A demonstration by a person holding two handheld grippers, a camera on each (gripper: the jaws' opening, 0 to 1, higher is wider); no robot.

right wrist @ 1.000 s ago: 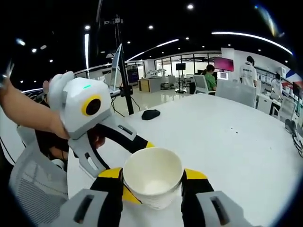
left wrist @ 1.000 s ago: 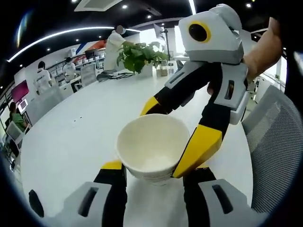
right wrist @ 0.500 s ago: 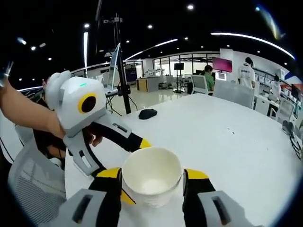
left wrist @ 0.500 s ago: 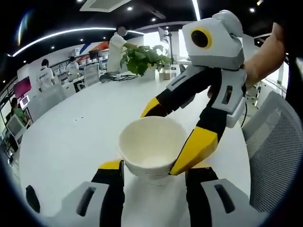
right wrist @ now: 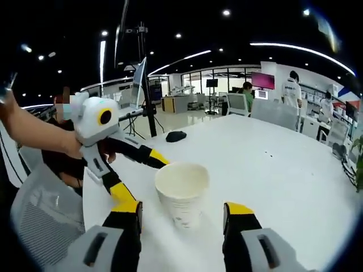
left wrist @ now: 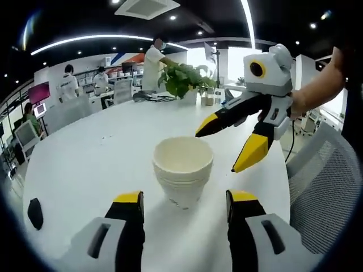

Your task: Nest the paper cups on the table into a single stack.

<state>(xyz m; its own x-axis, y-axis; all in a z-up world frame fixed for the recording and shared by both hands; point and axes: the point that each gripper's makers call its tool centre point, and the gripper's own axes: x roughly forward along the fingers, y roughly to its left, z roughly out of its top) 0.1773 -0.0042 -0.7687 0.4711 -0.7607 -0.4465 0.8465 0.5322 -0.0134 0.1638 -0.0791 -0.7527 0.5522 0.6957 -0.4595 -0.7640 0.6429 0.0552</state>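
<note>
A stack of nested white paper cups stands upright on the white table, free of both grippers. My left gripper is open just short of the stack, its yellow-tipped jaws wide apart. My right gripper comes in from the right, open, with its tips close to the stack's rim but apart from it. In the right gripper view the cup stack sits just ahead of the open right gripper. The left gripper reaches in from the left, open, one tip near the rim.
A potted plant stands at the table's far side. A small black object lies near one edge, and a black mouse-like thing lies beyond the stack. Mesh chairs flank the table. People stand in the background.
Both grippers have drawn back from the cup stack, which was between their jaws. The stack now stands alone on the table.
</note>
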